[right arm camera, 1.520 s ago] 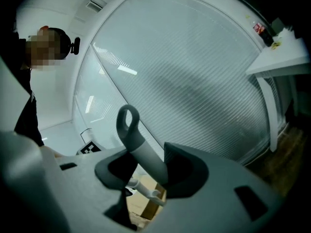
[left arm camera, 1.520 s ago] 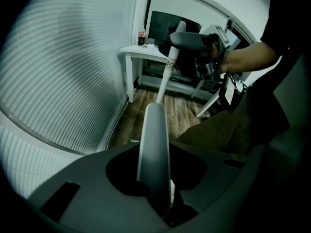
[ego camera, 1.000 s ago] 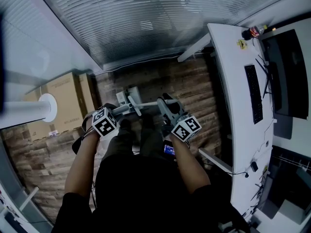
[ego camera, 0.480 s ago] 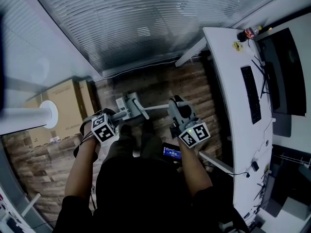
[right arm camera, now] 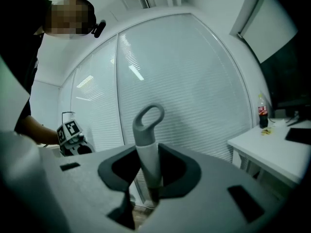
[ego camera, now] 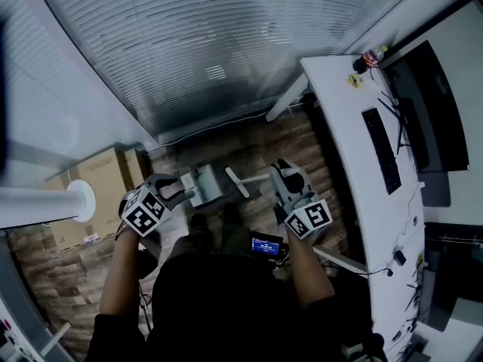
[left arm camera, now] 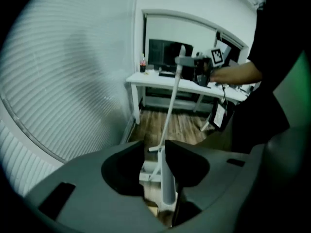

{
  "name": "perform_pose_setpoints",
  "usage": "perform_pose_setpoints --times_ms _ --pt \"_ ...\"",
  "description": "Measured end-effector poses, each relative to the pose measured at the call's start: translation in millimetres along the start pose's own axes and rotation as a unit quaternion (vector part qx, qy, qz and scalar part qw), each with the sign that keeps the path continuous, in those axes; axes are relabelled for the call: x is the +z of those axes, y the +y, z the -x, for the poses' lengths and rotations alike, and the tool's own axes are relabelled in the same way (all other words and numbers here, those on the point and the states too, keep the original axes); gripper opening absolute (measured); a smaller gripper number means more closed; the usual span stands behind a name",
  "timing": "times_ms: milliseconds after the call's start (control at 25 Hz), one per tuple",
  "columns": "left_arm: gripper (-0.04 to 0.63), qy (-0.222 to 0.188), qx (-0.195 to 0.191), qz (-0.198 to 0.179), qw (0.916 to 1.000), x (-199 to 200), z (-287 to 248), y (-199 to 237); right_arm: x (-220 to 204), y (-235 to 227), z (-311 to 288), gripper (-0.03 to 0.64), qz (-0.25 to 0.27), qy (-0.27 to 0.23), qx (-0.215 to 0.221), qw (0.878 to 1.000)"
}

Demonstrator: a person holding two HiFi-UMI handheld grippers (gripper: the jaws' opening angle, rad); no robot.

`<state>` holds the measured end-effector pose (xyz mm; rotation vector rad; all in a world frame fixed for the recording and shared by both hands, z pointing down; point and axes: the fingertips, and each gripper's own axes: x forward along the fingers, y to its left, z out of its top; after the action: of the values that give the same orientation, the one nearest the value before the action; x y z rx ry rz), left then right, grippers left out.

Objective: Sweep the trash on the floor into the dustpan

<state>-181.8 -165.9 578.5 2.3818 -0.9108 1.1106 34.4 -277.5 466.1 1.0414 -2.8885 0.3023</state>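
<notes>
My right gripper [ego camera: 281, 170] [right arm camera: 148, 152] is shut on the top of a long white broom handle [right arm camera: 151, 166] with a grey loop end [right arm camera: 148, 123]. In the left gripper view that handle [left arm camera: 170, 106] slants from the floor up to the right gripper. My left gripper [ego camera: 181, 189] [left arm camera: 154, 152] points down at the wooden floor, and its jaws are opening. A shorter white handle [left arm camera: 167, 188] stands between them, close to the right jaw, with a gap to the left one. A white-grey head or pan [ego camera: 205, 185] lies on the floor by the left gripper. I see no trash.
A long white desk [ego camera: 339, 127] with keyboard [ego camera: 379, 148], monitor [ego camera: 432, 111] and a bottle [ego camera: 370, 55] runs along the right. Window blinds [ego camera: 196, 44] close the far side. Cardboard boxes [ego camera: 106, 176] and a white column [ego camera: 45, 202] stand at the left. A small lit screen [ego camera: 266, 244] hangs at the person's waist.
Both grippers have risen. The left one has drawn off to the left, and the right one has shifted right and rolled with the broom handle in it.
</notes>
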Motion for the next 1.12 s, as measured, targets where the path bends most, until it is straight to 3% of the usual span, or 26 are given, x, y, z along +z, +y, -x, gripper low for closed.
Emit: perform_pose_setpoints --times_ms 160,280,360,520,600,680,840,1120 --pt "0.101 -0.127 0.021 0.014 0.9916 54 47 14 23 -10 15 0.095 0.021 -0.011 -0.035 0.999" --pt "0.092 -0.229 0.043 0.021 0.9723 91 83 18 41 -8 28 0.089 0.036 -0.019 -0.051 0.998" --pt "0.081 -0.305 0.057 0.042 0.9498 111 110 18 55 -4 38 0.086 0.046 -0.028 -0.060 0.997" --pt "0.026 -0.438 0.085 0.107 0.8884 132 162 25 84 3 62 0.081 0.056 -0.054 -0.094 0.993" --pt "0.009 -0.480 0.107 0.127 0.8616 131 181 29 96 6 73 0.080 0.060 -0.065 -0.110 0.990" --pt "-0.005 -0.503 0.133 0.140 0.8422 125 192 32 104 9 83 0.080 0.060 -0.075 -0.122 0.988" --pt "-0.005 -0.505 0.198 0.155 0.8258 109 199 32 111 15 104 0.079 0.059 -0.092 -0.142 0.984" --pt "-0.005 -0.483 0.259 0.152 0.8223 89 206 5 103 28 140 0.078 0.061 -0.109 -0.160 0.979"
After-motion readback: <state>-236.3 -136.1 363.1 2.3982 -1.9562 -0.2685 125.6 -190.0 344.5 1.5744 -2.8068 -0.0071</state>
